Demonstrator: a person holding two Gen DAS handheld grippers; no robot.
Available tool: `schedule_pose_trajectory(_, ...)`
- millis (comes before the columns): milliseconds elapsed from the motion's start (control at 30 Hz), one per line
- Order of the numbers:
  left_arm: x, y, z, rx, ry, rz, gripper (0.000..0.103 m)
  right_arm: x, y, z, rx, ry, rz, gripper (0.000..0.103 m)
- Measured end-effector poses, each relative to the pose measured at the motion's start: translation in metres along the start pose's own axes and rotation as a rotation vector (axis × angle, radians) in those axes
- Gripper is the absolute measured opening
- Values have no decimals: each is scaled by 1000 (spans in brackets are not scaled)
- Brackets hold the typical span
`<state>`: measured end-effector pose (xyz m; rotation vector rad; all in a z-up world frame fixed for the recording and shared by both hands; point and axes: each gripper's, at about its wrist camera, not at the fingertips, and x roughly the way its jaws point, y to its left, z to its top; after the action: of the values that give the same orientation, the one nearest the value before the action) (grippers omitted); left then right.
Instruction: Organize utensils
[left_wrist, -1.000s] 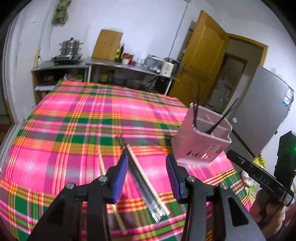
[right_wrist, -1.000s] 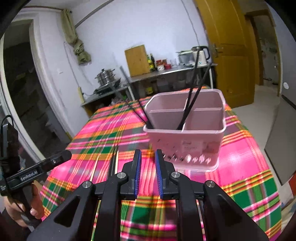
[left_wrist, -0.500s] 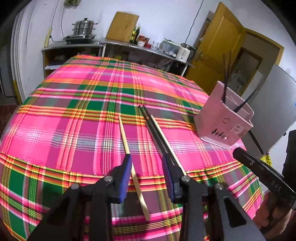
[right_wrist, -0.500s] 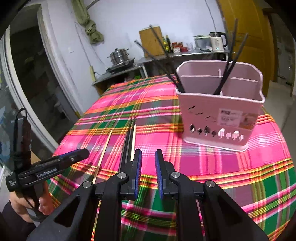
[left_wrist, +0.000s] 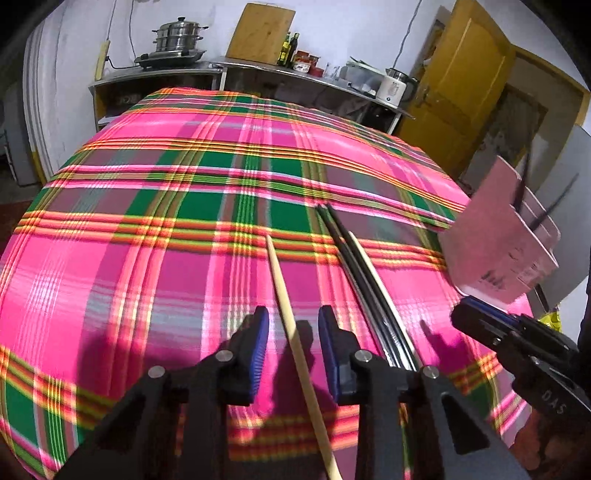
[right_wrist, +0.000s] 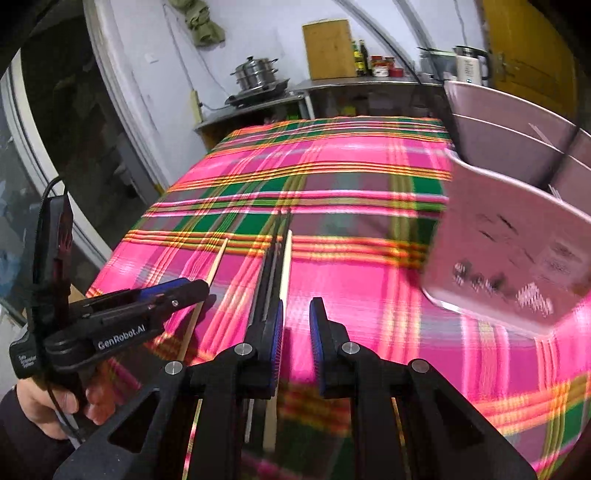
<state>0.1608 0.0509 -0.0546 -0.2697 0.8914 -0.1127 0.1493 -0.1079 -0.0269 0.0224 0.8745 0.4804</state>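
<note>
Right claw (right_wrist: 296, 325) low over the plaid desk (right_wrist: 369, 266), jaws a little apart, nothing between them. Black chopsticks (right_wrist: 272, 258) and a pale chopstick (right_wrist: 285, 266) lie just left of its left finger. Another pale chopstick (right_wrist: 216, 264) lies further left, at the left claw (right_wrist: 184, 288), held by a hand (right_wrist: 51, 402). Blurred pink holder (right_wrist: 517, 258) stands right.

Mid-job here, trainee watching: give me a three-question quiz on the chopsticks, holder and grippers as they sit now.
1. True or false: the lone wooden chopstick lies between the left gripper fingers.
2. What colour is the utensil holder?
3. The right gripper is: A) clamping a chopstick, B) holding nothing, C) inside the holder.

Key: 1 true; 2 pink; 3 B.
</note>
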Motion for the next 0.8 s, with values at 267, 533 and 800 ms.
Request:
schedule_pose_trajectory(267, 13, 9, 10, 2, 2, -3, 29, 53, 7, 15, -40, 84, 4, 15)
schedule_pose_trajectory(533, 11, 10, 8, 8, -7, -10, 29, 53, 4, 18, -32, 73, 2, 15)
schedule_pose_trajectory(800, 11, 10, 9, 7, -7, -10, 29, 57, 1, 19, -24, 69, -13, 15)
